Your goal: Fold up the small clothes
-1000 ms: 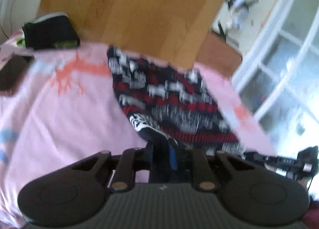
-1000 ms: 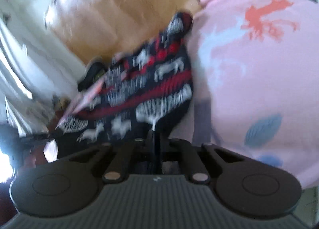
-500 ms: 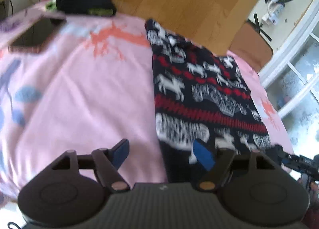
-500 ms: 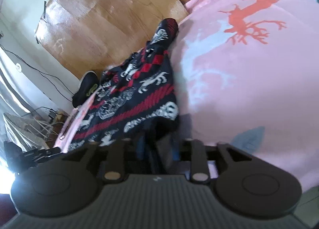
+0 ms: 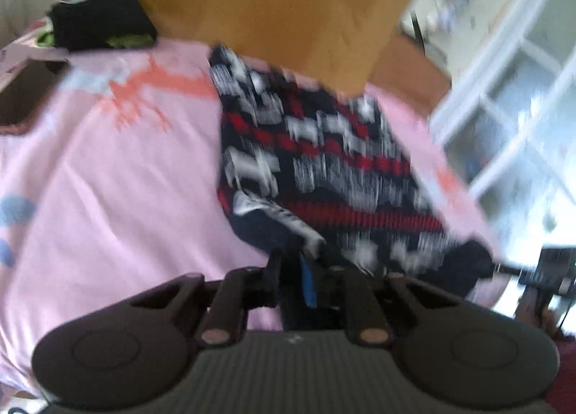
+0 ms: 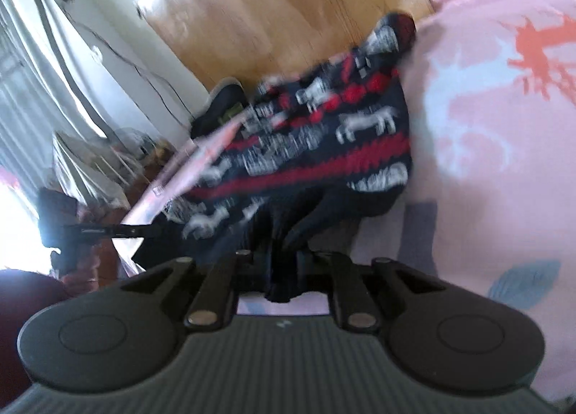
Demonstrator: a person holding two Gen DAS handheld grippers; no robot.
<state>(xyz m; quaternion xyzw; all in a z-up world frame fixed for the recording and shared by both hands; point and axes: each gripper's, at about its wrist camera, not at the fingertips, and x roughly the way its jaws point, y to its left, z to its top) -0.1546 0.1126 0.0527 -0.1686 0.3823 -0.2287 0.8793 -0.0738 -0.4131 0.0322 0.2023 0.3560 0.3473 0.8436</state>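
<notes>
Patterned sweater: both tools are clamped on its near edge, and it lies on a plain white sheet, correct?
Not quite. Both tools, left tool and right tool, are shut on the patterned sweater, but the sheet is pink with orange and blue prints, as the left wrist view shows.

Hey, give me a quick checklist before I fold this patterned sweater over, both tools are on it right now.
1. Left tool shut on the sweater near edge: ok.
2. Right tool shut on the sweater's near edge: ok, dark fabric bunches between its fingers.
3. Both grips on matching corners: cannot tell, the pictures are blurred.
4. Far end of the sweater lies flat on the pink sheet: cannot tell.
5. Landing area free: ok, the phone and the black shoe lie off to the side of the sweater.
</notes>
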